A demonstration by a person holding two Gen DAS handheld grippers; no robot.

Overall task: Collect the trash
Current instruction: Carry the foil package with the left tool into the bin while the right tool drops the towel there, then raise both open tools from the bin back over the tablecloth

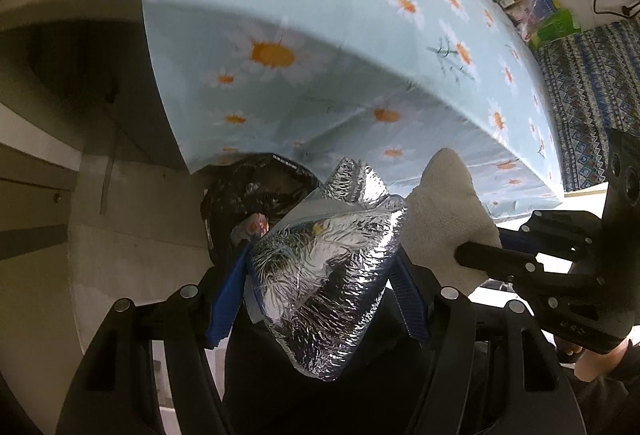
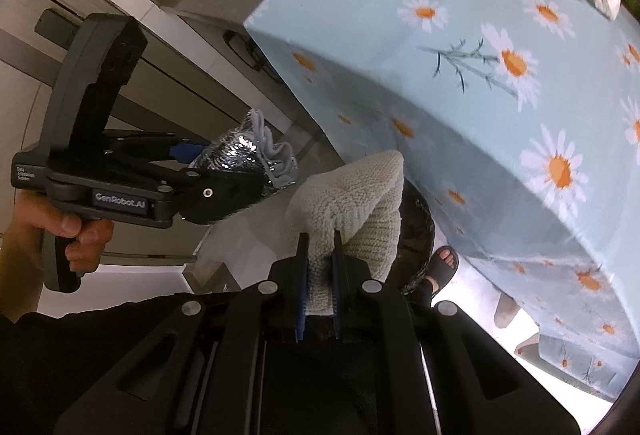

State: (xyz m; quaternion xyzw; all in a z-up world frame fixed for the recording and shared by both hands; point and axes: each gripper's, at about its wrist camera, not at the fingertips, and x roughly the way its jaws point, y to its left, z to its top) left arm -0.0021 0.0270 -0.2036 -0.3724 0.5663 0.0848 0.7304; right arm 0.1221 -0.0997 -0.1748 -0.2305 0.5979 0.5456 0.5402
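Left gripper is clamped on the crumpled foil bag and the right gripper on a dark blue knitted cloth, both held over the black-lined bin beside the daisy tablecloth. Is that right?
Not quite: the knitted cloth in the right gripper is cream-white, not dark blue, as the right wrist view shows. The rest stands: the left gripper is clamped on the foil bag, and both hang over the black-lined bin beside the daisy tablecloth.

A crumpled silver foil pouch [image 1: 328, 275] is pinched between blue pads above a black-lined trash bin [image 1: 256, 195] that stands beside the daisy-print cloth; next to it hangs a cream knitted cloth [image 2: 356, 203] (folded, clamped at its lower edge).
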